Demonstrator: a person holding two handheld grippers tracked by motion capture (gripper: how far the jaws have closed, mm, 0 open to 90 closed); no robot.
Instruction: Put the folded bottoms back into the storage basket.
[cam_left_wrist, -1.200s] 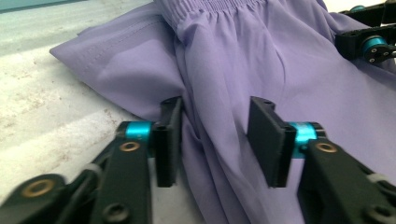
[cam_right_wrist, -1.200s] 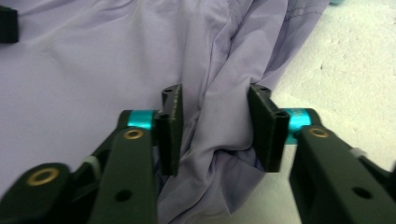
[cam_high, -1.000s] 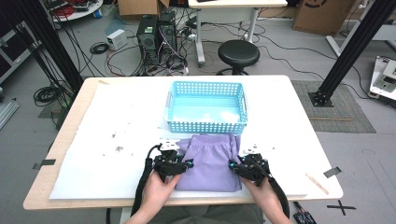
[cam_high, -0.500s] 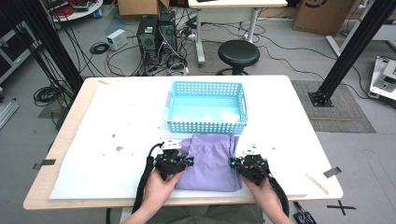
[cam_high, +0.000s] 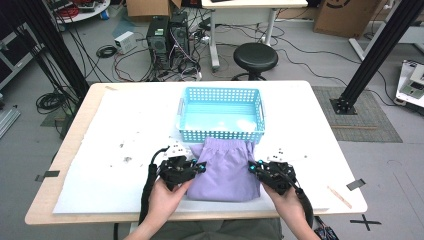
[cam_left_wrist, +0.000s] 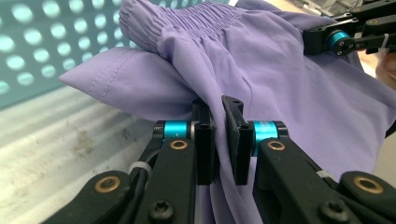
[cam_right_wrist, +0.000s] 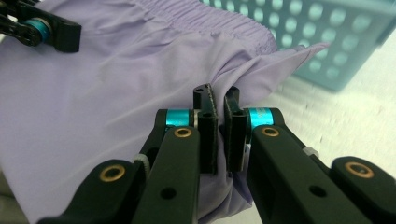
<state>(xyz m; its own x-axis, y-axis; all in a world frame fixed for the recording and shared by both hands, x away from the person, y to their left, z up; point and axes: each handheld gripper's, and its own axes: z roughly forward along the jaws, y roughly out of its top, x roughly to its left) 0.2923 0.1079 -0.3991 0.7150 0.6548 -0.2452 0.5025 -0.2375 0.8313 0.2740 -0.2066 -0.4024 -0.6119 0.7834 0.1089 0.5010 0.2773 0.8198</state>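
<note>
Light purple shorts (cam_high: 227, 170) lie flat on the white table cover, their elastic waistband against the near wall of a light blue perforated basket (cam_high: 220, 91). My left gripper (cam_high: 200, 167) is at the shorts' left edge. In the left gripper view it (cam_left_wrist: 217, 105) is shut on a fold of the purple fabric (cam_left_wrist: 261, 60). At the right edge, my right gripper (cam_high: 252, 169) pinches the cloth too. Its jaws (cam_right_wrist: 217, 95) are shut on bunched fabric (cam_right_wrist: 116, 70) in the right gripper view. Both held edges are raised a little off the table.
The basket (cam_right_wrist: 327, 32) is empty and stands just beyond the shorts. White cover (cam_high: 125, 130) with a few dark specks stretches to the left. A black stool (cam_high: 255, 56), computer towers and cables stand on the floor beyond the table.
Both hands have risen slightly, and the side edges of the shorts have come up with them. The basket has not moved.
</note>
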